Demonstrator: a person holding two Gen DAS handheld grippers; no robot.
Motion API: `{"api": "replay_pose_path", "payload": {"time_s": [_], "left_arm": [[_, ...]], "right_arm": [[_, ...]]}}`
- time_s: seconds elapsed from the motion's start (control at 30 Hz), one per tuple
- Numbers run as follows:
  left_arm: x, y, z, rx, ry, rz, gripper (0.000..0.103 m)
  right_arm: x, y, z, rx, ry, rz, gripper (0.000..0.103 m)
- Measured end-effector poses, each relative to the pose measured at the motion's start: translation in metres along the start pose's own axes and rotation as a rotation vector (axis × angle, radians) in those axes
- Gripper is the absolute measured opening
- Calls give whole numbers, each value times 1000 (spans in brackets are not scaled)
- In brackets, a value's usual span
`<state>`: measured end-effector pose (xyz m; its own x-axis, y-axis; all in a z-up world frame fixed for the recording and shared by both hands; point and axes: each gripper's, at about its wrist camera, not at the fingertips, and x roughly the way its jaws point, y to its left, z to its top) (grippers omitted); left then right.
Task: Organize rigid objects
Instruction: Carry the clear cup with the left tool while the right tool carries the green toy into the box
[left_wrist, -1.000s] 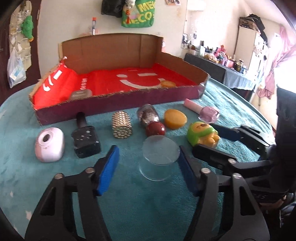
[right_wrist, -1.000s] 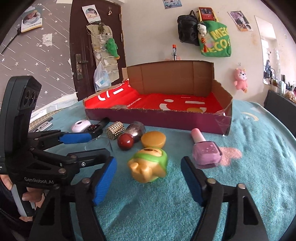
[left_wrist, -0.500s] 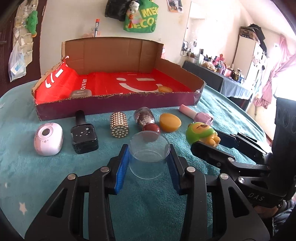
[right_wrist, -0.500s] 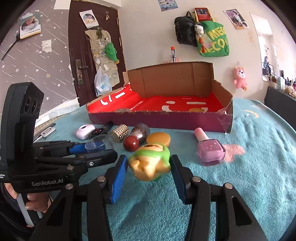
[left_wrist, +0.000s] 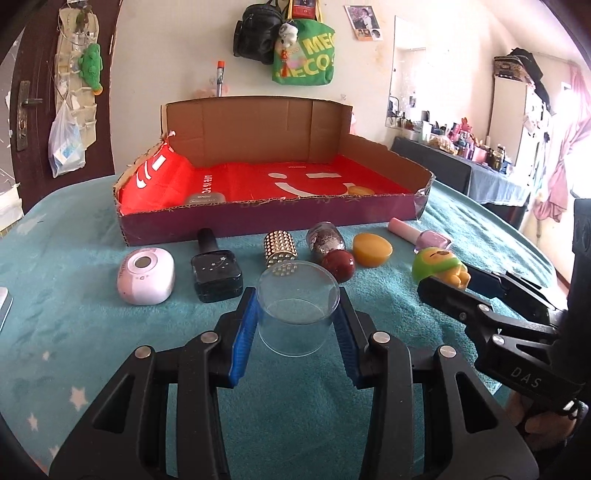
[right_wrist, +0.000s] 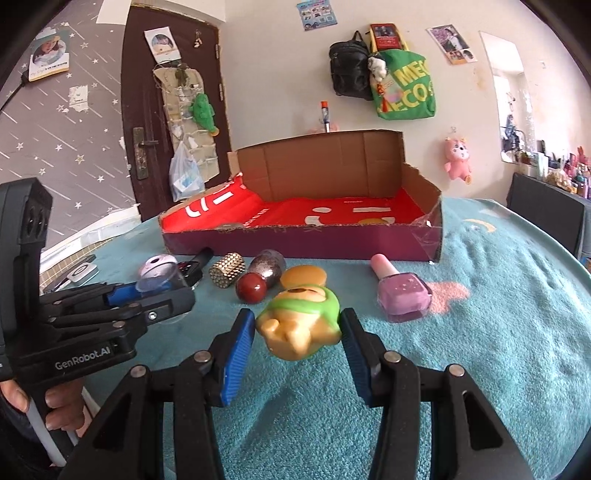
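On the left, the left gripper (left_wrist: 297, 326) has its jaws narrowed onto a clear plastic cup (left_wrist: 297, 306), blue pads pressed against both sides, the cup standing on the teal surface (left_wrist: 74, 332) before the cardboard tray (left_wrist: 258, 218). To the right, the right gripper (right_wrist: 297, 338) pinches a green-and-yellow toy figure (right_wrist: 301, 323) between its jaws, beside the pink nail-polish bottle (right_wrist: 402, 295).
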<state>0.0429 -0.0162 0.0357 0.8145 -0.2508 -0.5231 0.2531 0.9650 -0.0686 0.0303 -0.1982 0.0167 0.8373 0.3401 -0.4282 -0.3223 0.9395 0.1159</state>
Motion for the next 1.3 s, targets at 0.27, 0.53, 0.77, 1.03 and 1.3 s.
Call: {"api": "replay_pose_path", "payload": {"time_s": [0.27, 0.53, 0.77, 1.03, 1.3], "left_arm": [[1, 0, -5, -1, 4, 9, 38], [0, -2, 3, 2, -2, 15, 38], [0, 2, 41, 9, -33, 3, 38], [38, 30, 96, -4, 51, -54, 38], [85, 37, 127, 86, 123, -89, 38]], "right_arm": [[-2, -1, -4, 2, -9, -27, 51], [-4, 1, 2, -9, -14, -20, 51], [-2, 2, 36, -45, -39, -8, 51], [37, -13, 96, -66, 31, 111, 51], [102, -23, 127, -128, 169, 179, 51]]}}
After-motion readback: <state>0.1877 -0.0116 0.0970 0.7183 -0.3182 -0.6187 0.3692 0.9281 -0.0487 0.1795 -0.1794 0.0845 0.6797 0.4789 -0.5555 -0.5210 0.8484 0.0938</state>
